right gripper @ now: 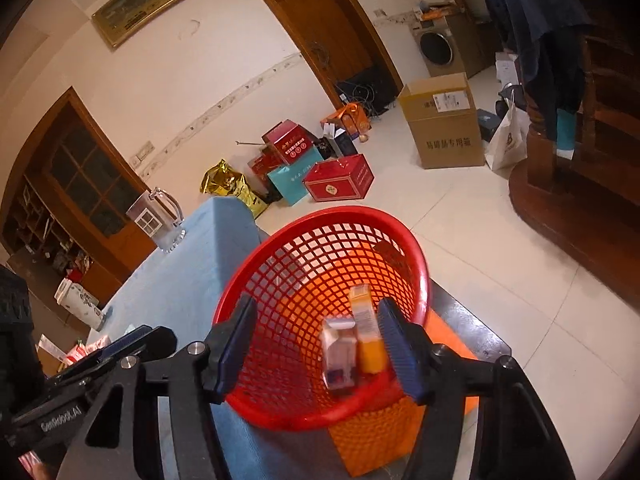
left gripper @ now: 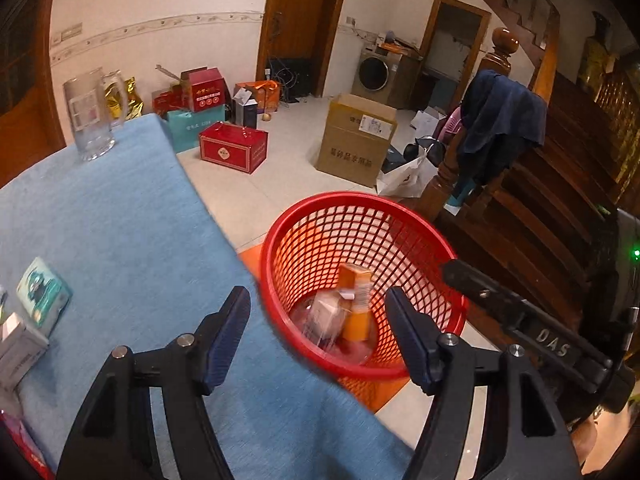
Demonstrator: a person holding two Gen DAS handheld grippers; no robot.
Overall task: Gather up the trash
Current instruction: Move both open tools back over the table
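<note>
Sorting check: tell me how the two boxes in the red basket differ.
The orange box is bright orange and looks taller; the pale box beside it is whitish and looks shorter. The orange box stands nearer the basket wall, the pale box more toward the middle. Both are blurred small cartons inside the basket.
</note>
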